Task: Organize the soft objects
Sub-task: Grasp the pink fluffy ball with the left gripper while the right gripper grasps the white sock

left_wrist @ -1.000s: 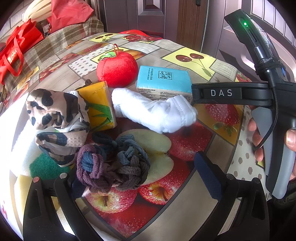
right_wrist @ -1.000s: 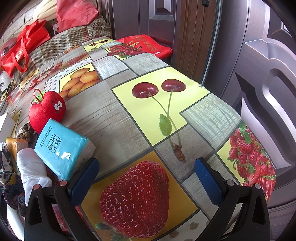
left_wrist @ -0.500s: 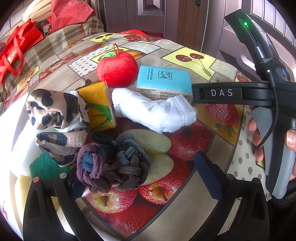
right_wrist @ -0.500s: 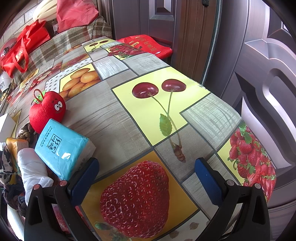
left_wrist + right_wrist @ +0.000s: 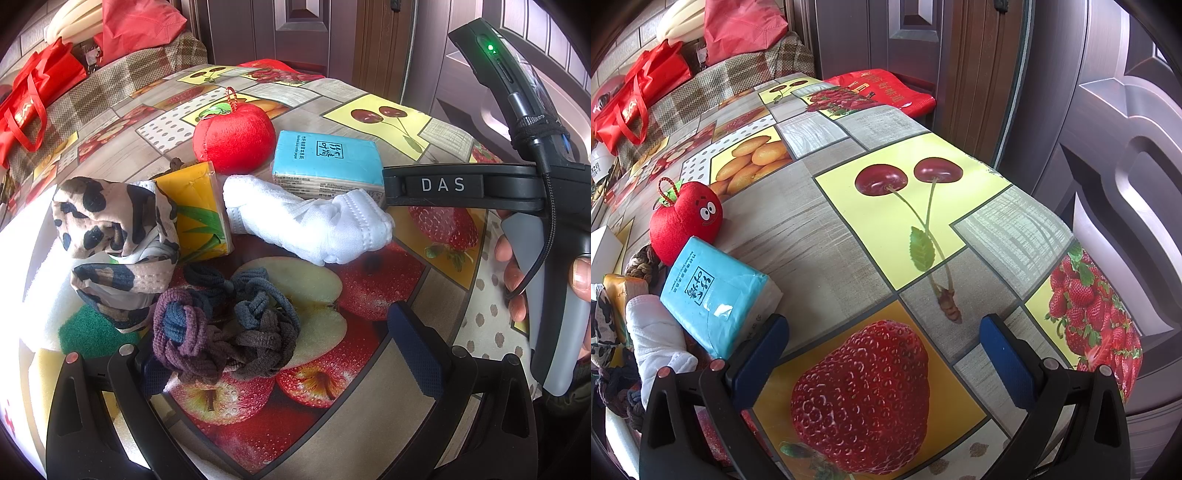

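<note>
Hair ties (image 5: 225,325) between wide left gripper (image 5: 280,354) fingers, seemingly untouched.

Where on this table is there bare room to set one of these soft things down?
Bare: the fruit-print tablecloth right of the blue tissue pack and red plush apple, out to the door-side edge. Crowded: the cluster around the white rolled cloth, yellow tissue pack and knotted hair ties.

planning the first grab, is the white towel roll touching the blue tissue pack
Touching. The left wrist view shows the white towel roll lying against the lower front edge of the blue tissue pack, no tablecloth visible between them.
</note>
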A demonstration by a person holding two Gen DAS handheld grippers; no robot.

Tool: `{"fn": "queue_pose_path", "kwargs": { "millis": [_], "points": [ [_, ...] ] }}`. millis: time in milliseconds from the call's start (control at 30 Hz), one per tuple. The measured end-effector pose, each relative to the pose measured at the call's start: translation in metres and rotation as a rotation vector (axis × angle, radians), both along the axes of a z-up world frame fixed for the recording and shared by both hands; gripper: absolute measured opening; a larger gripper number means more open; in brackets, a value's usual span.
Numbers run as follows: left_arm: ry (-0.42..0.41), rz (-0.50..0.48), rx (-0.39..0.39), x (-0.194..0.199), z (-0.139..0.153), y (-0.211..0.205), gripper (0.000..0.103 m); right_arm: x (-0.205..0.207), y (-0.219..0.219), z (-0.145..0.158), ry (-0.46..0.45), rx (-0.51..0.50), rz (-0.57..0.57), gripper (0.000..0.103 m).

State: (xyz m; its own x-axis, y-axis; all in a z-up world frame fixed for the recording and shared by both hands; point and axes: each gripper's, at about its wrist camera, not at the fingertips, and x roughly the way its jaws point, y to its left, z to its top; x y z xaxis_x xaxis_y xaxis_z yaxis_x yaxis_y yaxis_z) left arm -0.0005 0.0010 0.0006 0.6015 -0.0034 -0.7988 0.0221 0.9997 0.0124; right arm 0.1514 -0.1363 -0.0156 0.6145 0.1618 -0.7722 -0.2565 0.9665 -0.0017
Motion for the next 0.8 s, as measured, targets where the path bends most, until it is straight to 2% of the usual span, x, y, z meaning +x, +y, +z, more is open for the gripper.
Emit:
{"fn": "queue_pose_path", "kwargs": {
  "millis": [400, 500, 600, 667, 733, 800],
  "points": [
    [-0.009, -0.028, -0.014, -0.002, 0.003, 0.002, 0.102, 0.000, 0.000, 0.000, 0.002, -0.003, 0.000, 0.103],
    [-0.104, -0.043, -0.129, -0.020, 0.026, 0.008, 0.102, 0.000, 0.000, 0.000, 0.000, -0.001, 0.000, 0.103],
    [-0.317, -0.030, -0.164, -0.056, 0.069, 0.020, 0.102, 0.000, 0.000, 0.000, 0.002, -0.002, 0.000, 0.103],
    [-0.410, -0.029, -0.180, -0.086, 0.092, 0.034, 0.103, 0.000, 0.000, 0.000, 0.001, -0.001, 0.000, 0.103],
    [-0.444, -0.009, -0.179, -0.116, 0.108, 0.053, 0.103, 0.000, 0.000, -0.001, 0.001, -0.002, 0.000, 0.103],
    [-0.400, 0.038, -0.103, -0.133, 0.109, 0.068, 0.103, 0.000, 0.000, -0.001, 0.001, -0.001, 0.000, 0.103]
  ]
}}
